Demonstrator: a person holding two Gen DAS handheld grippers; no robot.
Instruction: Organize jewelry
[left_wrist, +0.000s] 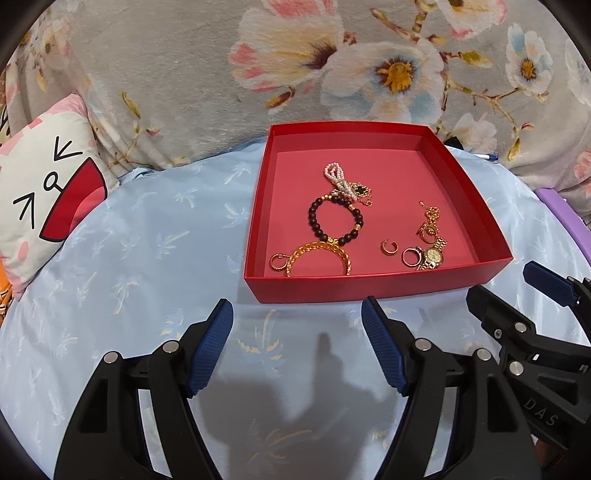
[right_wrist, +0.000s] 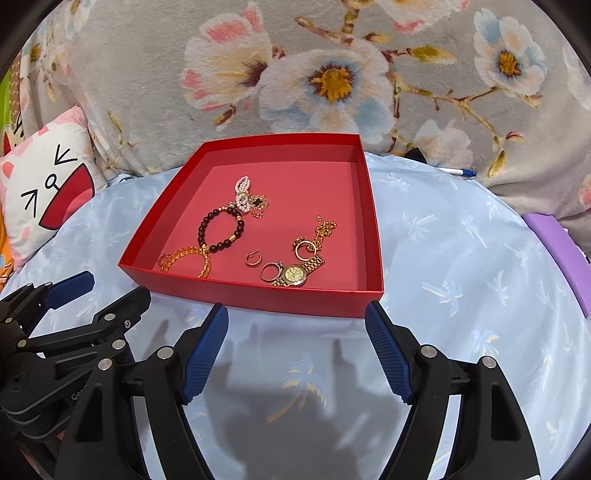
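All the jewelry in view already lies inside the red tray (left_wrist: 373, 291), which sits on the pale blue cloth (left_wrist: 147, 240) in the middle of both pictures. None shows on the cloth itself, so the gathering looks finished or close to it; whether sorting within the tray remains is a judgement the pictures cannot settle.

In the left wrist view the pieces cluster toward the lower half of the tray floor. The pearl strand (left_wrist: 336, 175) sits uppermost, tangled with a dark clover pendant, as best the small detail allows. Below it lies the dark bead bracelet (left_wrist: 334, 221), and at the lower left the gold chain bracelet (left_wrist: 319, 254), near the front wall. The gold watch (left_wrist: 433, 254) rests at the lower right, with a ring (left_wrist: 410, 255) just beside it and a small hoop earring (left_wrist: 389, 246) to its left.

The left gripper (left_wrist: 297, 314) fills the bottom of its own frame, jaws spread wide and holding nothing, its tips just short of the tray's front wall. The right gripper (right_wrist: 295, 317) stands likewise in its frame, parted and empty, near the tray's front right corner. Neither touches the tray.
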